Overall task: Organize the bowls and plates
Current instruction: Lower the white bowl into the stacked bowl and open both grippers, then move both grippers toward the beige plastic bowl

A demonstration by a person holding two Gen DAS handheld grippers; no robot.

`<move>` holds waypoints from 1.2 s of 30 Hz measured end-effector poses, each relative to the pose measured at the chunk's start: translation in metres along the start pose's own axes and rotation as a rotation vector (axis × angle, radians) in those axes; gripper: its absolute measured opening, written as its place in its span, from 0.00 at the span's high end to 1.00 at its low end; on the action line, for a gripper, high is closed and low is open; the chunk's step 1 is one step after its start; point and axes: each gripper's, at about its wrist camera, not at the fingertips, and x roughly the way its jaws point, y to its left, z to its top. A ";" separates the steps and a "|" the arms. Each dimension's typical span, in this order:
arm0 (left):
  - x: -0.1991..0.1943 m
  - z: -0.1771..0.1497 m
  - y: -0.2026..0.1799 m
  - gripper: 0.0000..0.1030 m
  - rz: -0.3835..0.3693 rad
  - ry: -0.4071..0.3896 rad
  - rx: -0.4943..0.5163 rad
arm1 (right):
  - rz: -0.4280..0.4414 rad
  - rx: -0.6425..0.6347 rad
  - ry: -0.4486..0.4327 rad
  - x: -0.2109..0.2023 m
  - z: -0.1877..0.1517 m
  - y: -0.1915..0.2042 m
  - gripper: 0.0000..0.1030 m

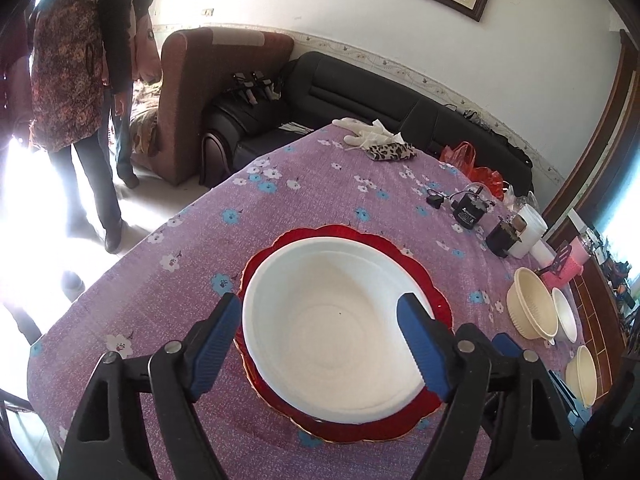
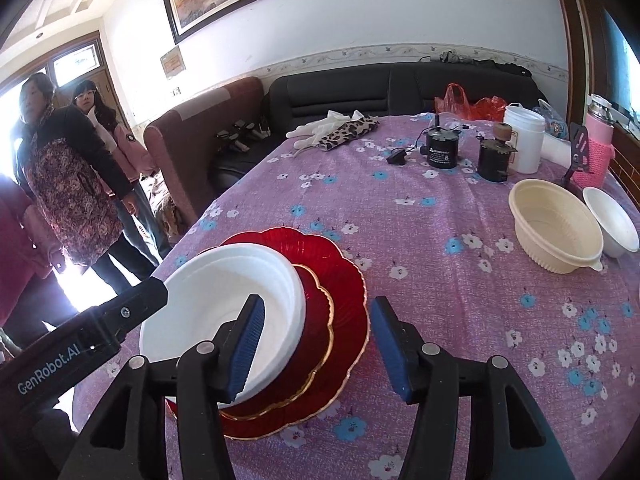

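Observation:
A white bowl [image 1: 332,332] sits on stacked red scalloped plates [image 1: 400,248] on the purple flowered tablecloth. My left gripper [image 1: 320,344] is open, its blue pads on either side of the bowl's near part, above it. In the right wrist view the same bowl [image 2: 224,300] and red plates [image 2: 344,292] lie just ahead. My right gripper [image 2: 316,344] is open and empty over the plates' near edge. The left gripper's black body [image 2: 80,344] reaches in from the left. A cream bowl [image 2: 556,232] and a small white bowl [image 2: 612,220] stand at the right.
A black motor [image 2: 440,148], a dark can [image 2: 494,160], a white tub [image 2: 524,136] and a pink item [image 2: 596,148] stand at the far right. Gloves and a leopard pouch [image 2: 340,128] lie at the back. People [image 2: 68,184] stand left of the table.

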 end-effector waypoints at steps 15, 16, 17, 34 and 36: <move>-0.073 -0.025 -0.085 0.00 -0.011 -0.298 0.235 | -0.043 0.110 -0.047 -0.040 -0.019 -0.076 0.39; -0.071 -0.028 -0.092 0.00 -0.023 -0.279 0.251 | -0.054 0.120 -0.047 -0.042 -0.022 -0.085 0.39; -0.068 -0.030 -0.099 0.00 -0.034 -0.262 0.262 | -0.065 0.133 -0.045 -0.044 -0.025 -0.095 0.39; -0.022 -0.068 -0.172 0.00 -0.120 -0.067 0.416 | -0.253 0.414 -0.072 -0.085 -0.043 -0.257 0.39; -0.016 -0.071 -0.177 0.00 -0.115 -0.052 0.430 | -0.257 0.423 -0.072 -0.085 -0.041 -0.263 0.39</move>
